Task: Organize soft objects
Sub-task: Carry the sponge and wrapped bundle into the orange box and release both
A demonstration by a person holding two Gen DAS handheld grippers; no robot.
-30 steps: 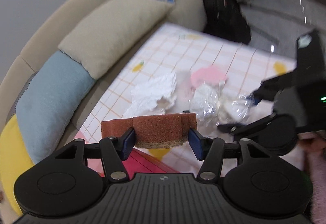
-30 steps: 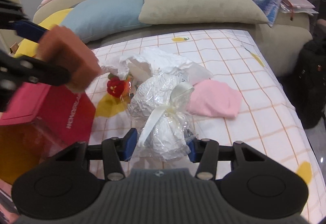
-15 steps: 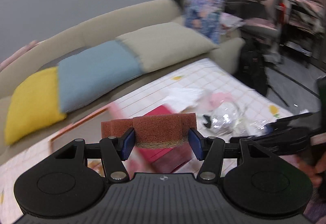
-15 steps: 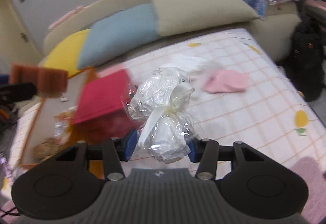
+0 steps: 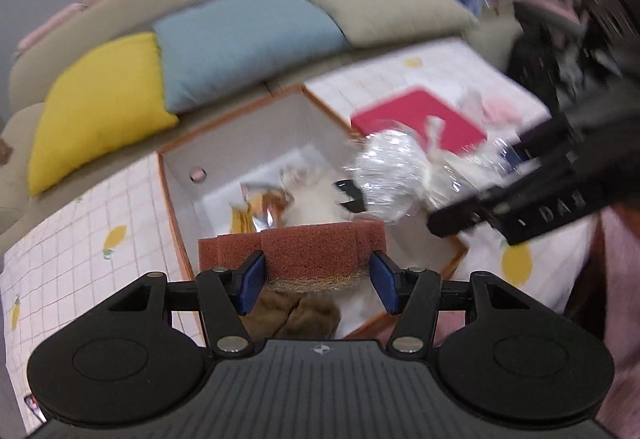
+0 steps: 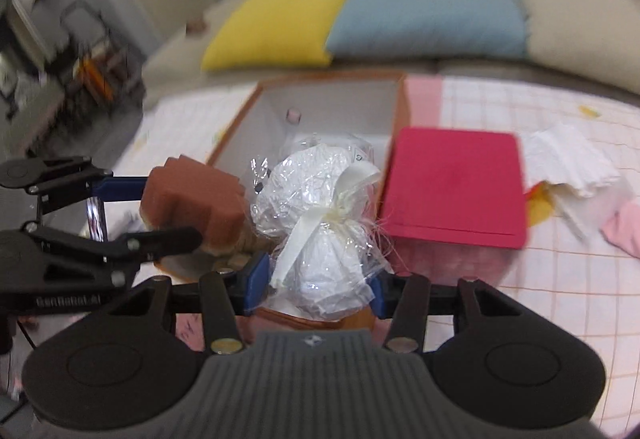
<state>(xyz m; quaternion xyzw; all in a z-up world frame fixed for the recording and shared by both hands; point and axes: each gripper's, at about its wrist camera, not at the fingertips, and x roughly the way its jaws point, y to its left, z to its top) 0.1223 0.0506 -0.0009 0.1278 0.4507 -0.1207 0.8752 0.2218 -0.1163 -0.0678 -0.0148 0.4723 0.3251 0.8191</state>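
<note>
- Left claw (image 5: 316, 277) is clenched on a brown sponge (image 5: 308, 253), held over the near edge of the open box (image 5: 172, 175); the sponge has not been let go.
- Right claw (image 6: 318, 285) is clenched on a clear-wrapped white bundle (image 6: 320, 215) tied with ribbon, held above the same box.
- A second ago both claws were seen over the loose pile on the checked surface (image 5: 68, 251); both loads have since been carried across to the box, beside the red lid (image 6: 456, 183).
- A brown cloth (image 5: 296, 315), a foil packet (image 5: 260, 203) and something white already lie in the box.
- Judged: the carry is about finished; release into the box comes next.
- A white cloth (image 6: 568, 163) and a pink cloth (image 6: 624, 227) are left out on the surface, so more trips seem needed.
</note>
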